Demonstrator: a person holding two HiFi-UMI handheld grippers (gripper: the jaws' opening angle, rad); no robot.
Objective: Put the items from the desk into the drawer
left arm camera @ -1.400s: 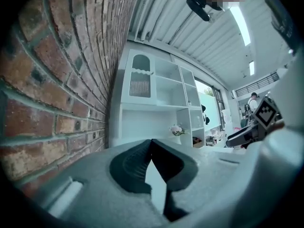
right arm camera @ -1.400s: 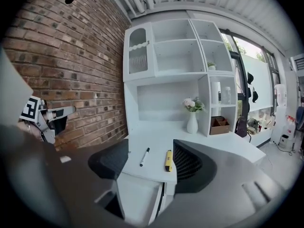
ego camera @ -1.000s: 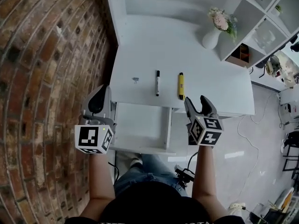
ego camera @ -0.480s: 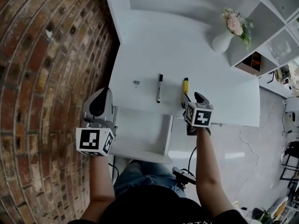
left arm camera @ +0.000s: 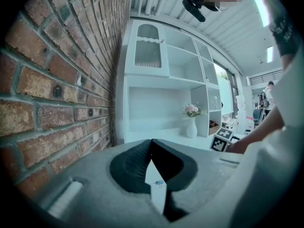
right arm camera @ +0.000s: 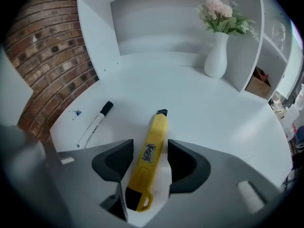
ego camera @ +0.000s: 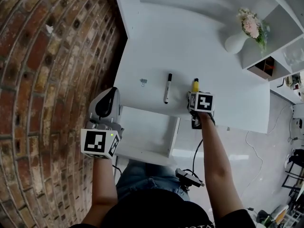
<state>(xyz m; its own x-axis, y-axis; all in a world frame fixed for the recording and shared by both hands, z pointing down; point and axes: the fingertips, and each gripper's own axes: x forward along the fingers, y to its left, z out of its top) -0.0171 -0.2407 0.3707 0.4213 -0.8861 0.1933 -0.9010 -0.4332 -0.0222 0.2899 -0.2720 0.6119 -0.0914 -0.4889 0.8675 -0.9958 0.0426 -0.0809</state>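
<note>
Right hand-held gripper (right arm camera: pixel 149 156) is tipped down over the table (right arm camera: pixel 213 108), jaws apart but just been closing in. The yellow cutter (right arm camera: pixel 153 148) lies flat between them, and the pads aren't squeezing it yet. A marker (right arm camera: pixel 95 122) and a small clip (right arm camera: pixel 76 112) sit off to its left. Left hand-held gripper (ego camera: pixel 105 106) has its jaws together on nothing, right beside the open drawer (ego camera: pixel 147 132), which is between the two grippers.

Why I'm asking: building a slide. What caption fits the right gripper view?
Right claw, jaws just narrowed, straddles the yellow utility knife on the white desk, not yet gripping.
</note>
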